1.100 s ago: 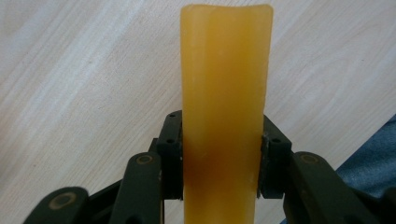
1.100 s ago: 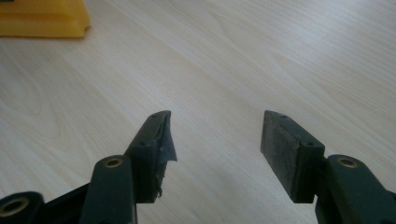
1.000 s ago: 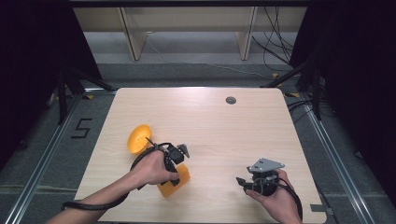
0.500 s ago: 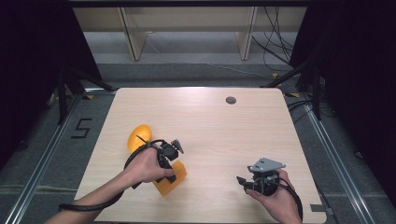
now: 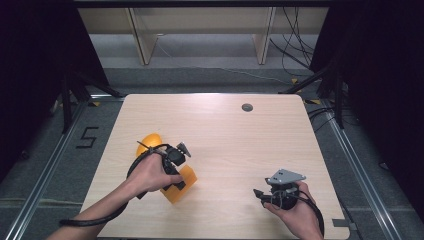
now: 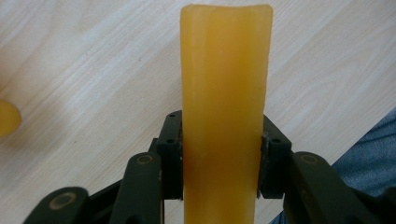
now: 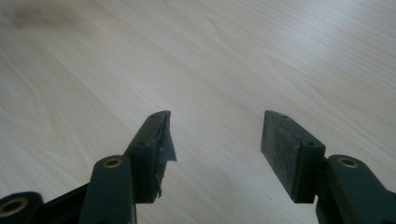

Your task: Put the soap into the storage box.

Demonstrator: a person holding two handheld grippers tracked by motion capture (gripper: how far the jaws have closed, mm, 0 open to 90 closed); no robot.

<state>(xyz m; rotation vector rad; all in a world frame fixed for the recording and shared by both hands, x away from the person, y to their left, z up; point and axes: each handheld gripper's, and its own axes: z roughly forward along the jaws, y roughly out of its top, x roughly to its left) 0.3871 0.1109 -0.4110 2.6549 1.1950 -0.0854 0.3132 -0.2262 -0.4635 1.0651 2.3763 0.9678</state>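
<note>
The left hand-held gripper [image 6: 219,154] is clamped on an orange block [image 6: 226,107], lifted just above the bench [image 5: 240,145] and near an orange rounded piece [image 5: 149,141], perhaps a lid. The person should keep the squeeze steady and the block upright. It looks waxy, translucent and smooth. The right hand-held gripper [image 7: 215,144], well apart from the block, stands open and empty

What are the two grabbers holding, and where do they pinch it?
The left gripper pinches an orange block across its two long sides, near one end. The right gripper is open and holds nothing.
</note>
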